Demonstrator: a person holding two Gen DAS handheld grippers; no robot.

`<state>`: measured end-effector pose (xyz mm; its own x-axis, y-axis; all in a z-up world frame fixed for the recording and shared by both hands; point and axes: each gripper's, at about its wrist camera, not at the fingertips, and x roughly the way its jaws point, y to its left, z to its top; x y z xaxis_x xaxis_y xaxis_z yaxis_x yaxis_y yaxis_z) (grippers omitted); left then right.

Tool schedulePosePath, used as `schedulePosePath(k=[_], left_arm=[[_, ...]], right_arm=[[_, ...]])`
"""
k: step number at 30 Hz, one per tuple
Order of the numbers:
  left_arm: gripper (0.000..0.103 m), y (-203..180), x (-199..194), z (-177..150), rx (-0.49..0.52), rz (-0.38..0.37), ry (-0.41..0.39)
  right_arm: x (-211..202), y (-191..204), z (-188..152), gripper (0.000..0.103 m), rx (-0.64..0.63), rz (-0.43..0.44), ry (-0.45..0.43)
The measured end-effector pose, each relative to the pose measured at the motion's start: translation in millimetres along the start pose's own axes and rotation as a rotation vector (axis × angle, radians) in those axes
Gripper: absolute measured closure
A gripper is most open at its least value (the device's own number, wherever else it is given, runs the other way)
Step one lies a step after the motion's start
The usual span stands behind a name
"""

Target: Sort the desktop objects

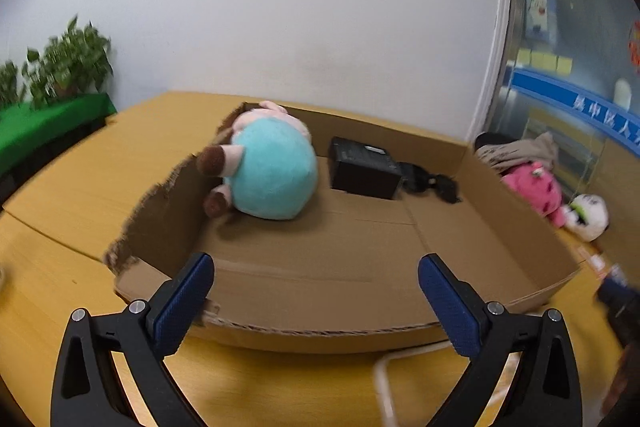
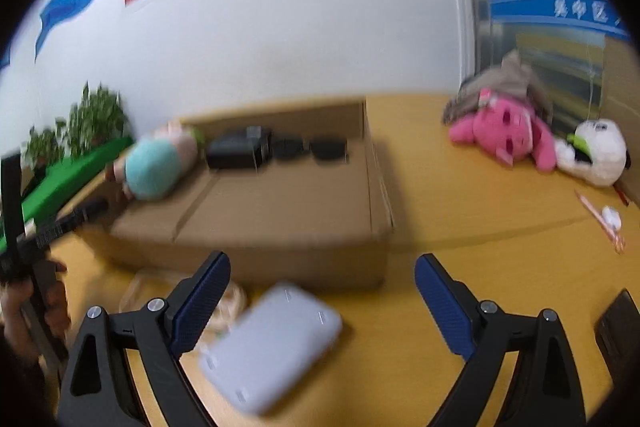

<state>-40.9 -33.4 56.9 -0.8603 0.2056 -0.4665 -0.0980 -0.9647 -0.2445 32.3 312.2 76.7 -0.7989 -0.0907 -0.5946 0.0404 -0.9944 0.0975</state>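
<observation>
Both grippers hang spread wide, holding nothing: the left gripper (image 1: 316, 301) over the cardboard box's (image 1: 500, 239) near wall, the right gripper (image 2: 322, 301) above a grey-white flat device (image 2: 272, 345) on the desk (image 2: 460, 227). A teal plush (image 1: 274, 175) and black adapter (image 1: 364, 171) lie along the box's far wall.

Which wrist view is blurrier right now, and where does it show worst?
Right wrist view is blurrier: the pale flat device near the right gripper is smeared, and the cardboard box edges are soft. Left wrist view is sharper at the teal plush and black adapter, with blur at the plants and right edge. Both show strong fisheye bending and dark corners.
</observation>
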Motion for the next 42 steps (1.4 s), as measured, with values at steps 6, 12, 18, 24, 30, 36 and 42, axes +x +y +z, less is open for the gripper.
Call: schedulePosePath(k=[6,12,18,24,30,36,42], left_arm=[[0.0,-8.6,-12.6,-4.9,-0.053,-0.122,0.01],[0.0,-3.3,-38.5,-12.6,-0.109,-0.172,-0.056],[0.0,9.8,-30.1,-12.1,-0.087,0.005,-0.085],[0.0,17.2,-2.8,-6.5,-0.035,0.167,-0.032],[0.0,38.5,16.3,9.7,-0.044,0.2,-0.035],[0.002,43.9,5.3,4.1,-0.06,0.142,-0.027],[0.002,23.7,-35.9,-4.9,-0.115,-0.013,0.015]], right_arm=[[25.3,4.6,-13.5,0.009,-0.02,0.112,0.172],[55.5,22.7,-29.7,0.008,0.07,0.255,0.319],[63.4,45.3,-31.5,0.008,-0.055,0.134,0.328],[70.9,45.9,-29.1,0.018,-0.088,0.087,0.309],[50.1,53.6,-47.6,0.018,-0.144,0.114,0.31],[15.5,68.3,-74.2,0.018,-0.198,0.187,0.314],[-4.1,74.2,-88.7,0.018,-0.229,0.275,0.305]])
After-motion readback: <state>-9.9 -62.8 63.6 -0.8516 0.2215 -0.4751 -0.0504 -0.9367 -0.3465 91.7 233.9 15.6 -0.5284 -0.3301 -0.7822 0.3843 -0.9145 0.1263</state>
